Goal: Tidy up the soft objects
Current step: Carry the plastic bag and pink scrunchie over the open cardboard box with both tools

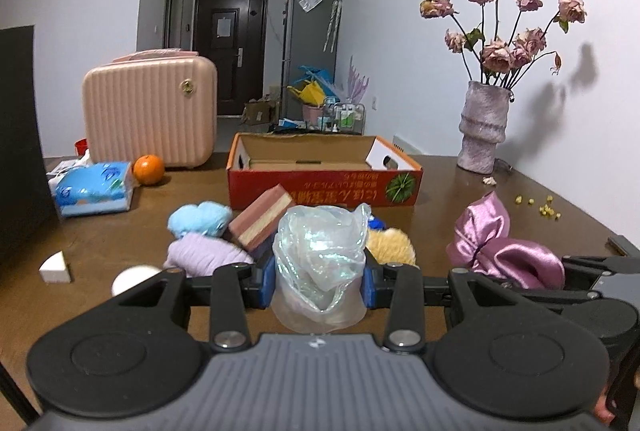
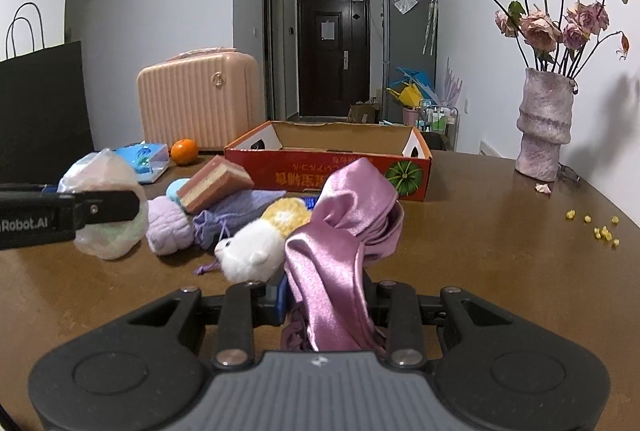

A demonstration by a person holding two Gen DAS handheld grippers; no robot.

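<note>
While the left gripper [image 1: 320,283] pinches a plastic bag [image 1: 320,251] and the right gripper [image 2: 328,305] clamps pink satin cloth [image 2: 340,231], either slippery load could slide free before reaching the box [image 2: 328,151] at twelve o'clock

Even indoor light, flower shadows on white wall [image 1: 576,79], fisheye-bent edges, dark corners, slight blur.

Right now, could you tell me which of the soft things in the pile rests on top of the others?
The pink-and-cream layered sponge block: it lies tilted across the purple knit roll and lavender pouch.
</note>
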